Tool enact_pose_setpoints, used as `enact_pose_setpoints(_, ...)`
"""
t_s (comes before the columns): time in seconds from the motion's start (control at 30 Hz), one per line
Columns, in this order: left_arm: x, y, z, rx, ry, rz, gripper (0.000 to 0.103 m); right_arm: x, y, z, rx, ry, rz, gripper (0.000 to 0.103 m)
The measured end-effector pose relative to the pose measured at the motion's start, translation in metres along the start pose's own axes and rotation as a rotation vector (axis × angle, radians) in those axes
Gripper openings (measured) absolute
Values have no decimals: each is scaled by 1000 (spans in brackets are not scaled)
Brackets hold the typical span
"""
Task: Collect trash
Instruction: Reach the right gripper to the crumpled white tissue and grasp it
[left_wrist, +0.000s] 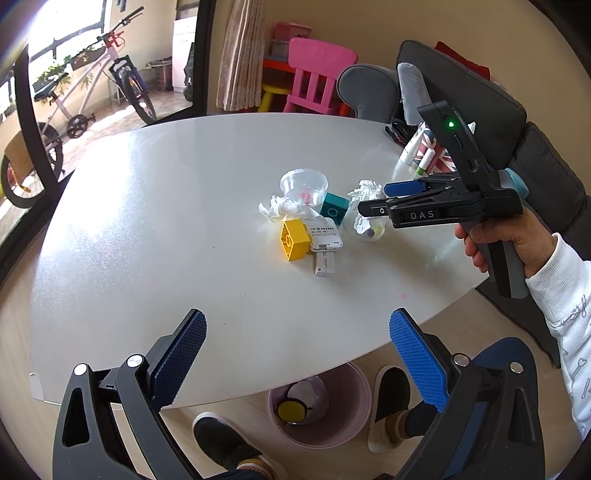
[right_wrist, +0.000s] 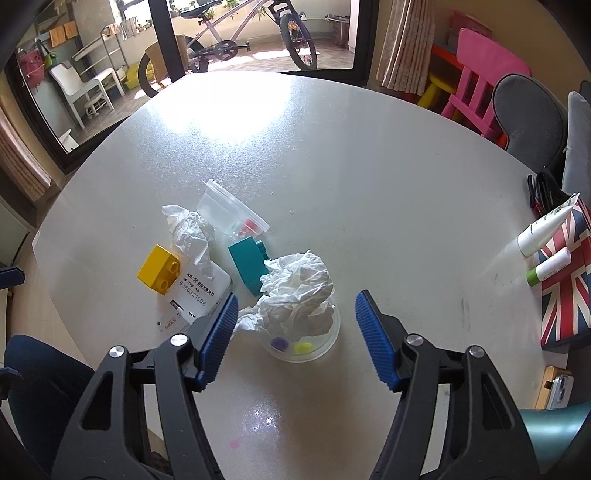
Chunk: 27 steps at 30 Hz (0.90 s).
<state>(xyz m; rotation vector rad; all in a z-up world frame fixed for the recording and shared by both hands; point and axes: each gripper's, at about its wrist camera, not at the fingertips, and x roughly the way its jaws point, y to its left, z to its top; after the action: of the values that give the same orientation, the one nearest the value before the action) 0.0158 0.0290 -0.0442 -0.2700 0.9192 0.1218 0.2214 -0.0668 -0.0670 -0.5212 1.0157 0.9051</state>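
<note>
On the white round table (left_wrist: 155, 229) lies a cluster of things: a crumpled tissue (right_wrist: 299, 295) stuffed in a clear plastic cup (right_wrist: 325, 343), a second crumpled tissue (right_wrist: 190, 234), a tipped clear cup (right_wrist: 231, 212), a yellow block (right_wrist: 159, 270), a teal block (right_wrist: 246, 266) and a white card device (right_wrist: 197, 297). My right gripper (right_wrist: 293, 336) is open, its pads on either side of the tissue-filled cup, not touching it; it also shows in the left wrist view (left_wrist: 373, 201). My left gripper (left_wrist: 297, 362) is open and empty above the table's near edge.
A pink bin (left_wrist: 319, 406) stands on the floor under the table edge, between the person's feet, with something yellow inside. A Union Jack pouch (right_wrist: 565, 288) with white tubes lies at the table's right edge, a phone (right_wrist: 557, 387) nearer. Chairs and a sofa stand behind.
</note>
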Motion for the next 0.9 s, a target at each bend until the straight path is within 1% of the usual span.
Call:
enact_pose_setpoints(0.03,1,0,0,-1,2,0,96,1,0,0,-3,4,0,48)
enact_pose_setpoints(0.07,1,0,0,-2,3,-1,96,3,-1,0,-8,8,-2,43)
enact_pose_setpoints(0.1,2,0,0,-2,4,-2,96,3,-1,0,-10,9,-4,34)
enact_pose_setpoints(0.23,4,-1,2,2,5,-4,96,2,-2,-1,-9,-6,4,26)
enact_pose_setpoints(0.4,8,-3,6,9,7,-7,96,-7,-4,-4,3,-29,6,23)
enact_pose_setpoints(0.9,33,-15,34,33,22,-13,96,-47,-10,-18,57,-82,4,23)
